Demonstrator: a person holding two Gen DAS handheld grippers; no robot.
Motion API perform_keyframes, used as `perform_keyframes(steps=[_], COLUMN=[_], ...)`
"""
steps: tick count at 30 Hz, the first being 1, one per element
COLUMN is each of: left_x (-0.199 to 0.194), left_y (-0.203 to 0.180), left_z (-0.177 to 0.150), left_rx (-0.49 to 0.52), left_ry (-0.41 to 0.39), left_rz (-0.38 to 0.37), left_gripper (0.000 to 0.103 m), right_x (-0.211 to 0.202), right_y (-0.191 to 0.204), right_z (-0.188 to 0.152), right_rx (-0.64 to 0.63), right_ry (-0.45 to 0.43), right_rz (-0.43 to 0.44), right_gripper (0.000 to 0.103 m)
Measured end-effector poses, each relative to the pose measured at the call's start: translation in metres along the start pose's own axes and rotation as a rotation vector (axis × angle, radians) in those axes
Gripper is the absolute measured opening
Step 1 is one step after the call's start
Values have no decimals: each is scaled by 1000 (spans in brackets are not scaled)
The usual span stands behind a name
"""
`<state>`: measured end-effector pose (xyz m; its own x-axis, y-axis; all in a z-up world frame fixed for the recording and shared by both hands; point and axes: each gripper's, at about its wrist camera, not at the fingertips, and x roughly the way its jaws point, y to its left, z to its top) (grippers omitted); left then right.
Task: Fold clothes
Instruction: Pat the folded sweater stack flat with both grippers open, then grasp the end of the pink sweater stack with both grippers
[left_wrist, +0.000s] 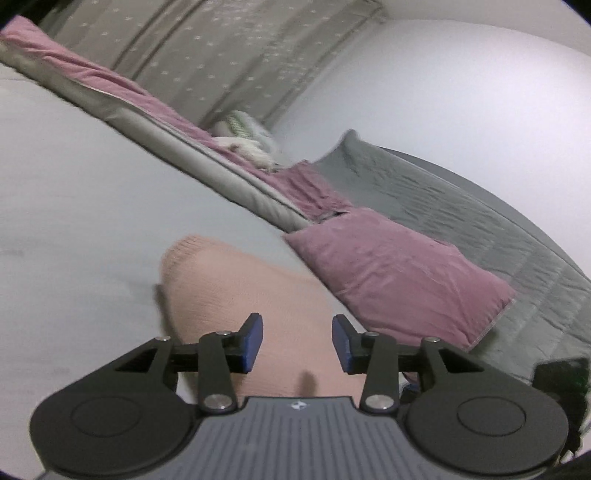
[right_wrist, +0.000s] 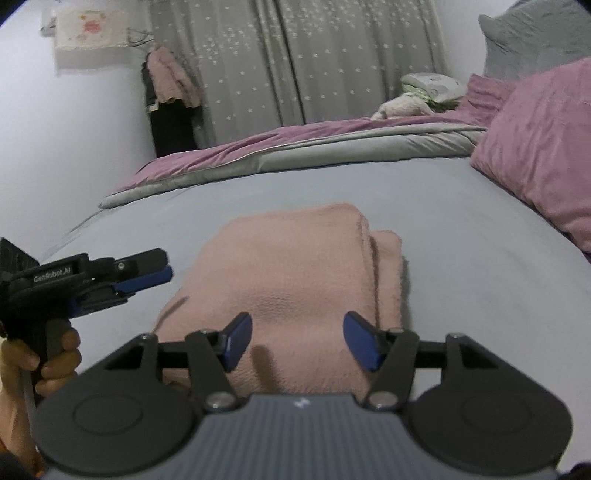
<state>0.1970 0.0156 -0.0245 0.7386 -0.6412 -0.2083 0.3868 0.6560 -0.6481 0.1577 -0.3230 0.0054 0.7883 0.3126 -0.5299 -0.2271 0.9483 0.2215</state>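
Note:
A pale pink knitted garment (right_wrist: 295, 288) lies folded into a thick rectangle on the light grey bedsheet (right_wrist: 461, 236). My right gripper (right_wrist: 297, 341) hovers over its near edge, blue pads apart, nothing between them. In the left wrist view the same pink garment (left_wrist: 236, 295) lies under my left gripper (left_wrist: 297, 343), whose pads stand apart with nothing gripped. From the right wrist view, the left gripper (right_wrist: 162, 275) is side-on at the garment's left, held by a person's hand (right_wrist: 55, 360).
A mauve pillow (left_wrist: 399, 280) lies right of the garment, with a grey quilted headboard (left_wrist: 480, 206) behind. A rolled mauve and grey duvet (right_wrist: 295, 147) runs along the far side. Starred grey curtains (right_wrist: 295, 62) and hanging clothes (right_wrist: 170, 77) stand beyond.

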Motion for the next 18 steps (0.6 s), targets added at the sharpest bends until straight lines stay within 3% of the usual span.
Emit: perform_keyframes(steps=[3, 7, 10, 12, 18], left_x=[1, 12, 13, 15, 28], left_y=[5, 6, 15, 22, 38], left_z=[-4, -7, -5, -7, -17], left_rx=[-16, -10, -61, -111, -220], left_ry=[0, 50, 72, 88, 141], left_rz=[10, 94, 96, 80, 40], left_gripper=[41, 41, 49, 59, 67], right_x=[-12, -23, -30, -30, -8], right_y=[11, 16, 3, -4, -23], right_z=[0, -7, -15, -23, -44], right_rx=[-34, -21, 93, 163, 454], right_ry=[18, 70, 74, 86, 113], right_rz=[4, -50, -65, -53, 101], right_gripper=[57, 59, 85, 88, 99])
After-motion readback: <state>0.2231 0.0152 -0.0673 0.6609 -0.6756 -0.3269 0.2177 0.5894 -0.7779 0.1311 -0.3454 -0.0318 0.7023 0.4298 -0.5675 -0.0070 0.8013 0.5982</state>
